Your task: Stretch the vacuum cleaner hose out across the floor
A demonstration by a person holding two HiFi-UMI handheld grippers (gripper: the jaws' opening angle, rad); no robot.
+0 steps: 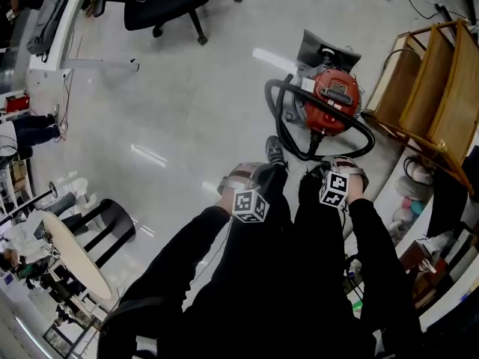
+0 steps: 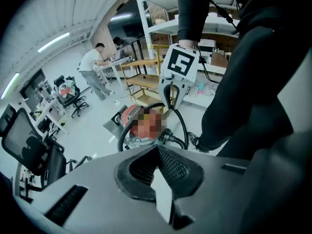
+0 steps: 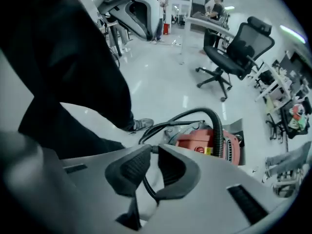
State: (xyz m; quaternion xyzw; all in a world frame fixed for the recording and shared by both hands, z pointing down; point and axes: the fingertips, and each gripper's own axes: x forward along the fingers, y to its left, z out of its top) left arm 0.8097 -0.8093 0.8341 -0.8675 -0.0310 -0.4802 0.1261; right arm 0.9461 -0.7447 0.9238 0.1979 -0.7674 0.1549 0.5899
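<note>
Hose [image 3: 218, 126] is seen coiled in 1 loop around the vacuum [image 1: 333, 96], just ahead of the jaws. Left gripper [image 2: 157, 150] is kept closed, empty. Right gripper's [image 3: 152, 152] jaws are parted around a dark strand [image 3: 147, 186], likely readied for clamping.

Floor [image 1: 187, 111] open left; vacuum [image 1: 333, 96], shelf [image 1: 441, 88] crowd right

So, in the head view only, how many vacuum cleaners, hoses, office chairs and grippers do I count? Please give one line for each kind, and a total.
Vacuum cleaner: 1
Hose: 1
Office chair: 1
Grippers: 2, the left gripper and the right gripper
Total: 5
</note>
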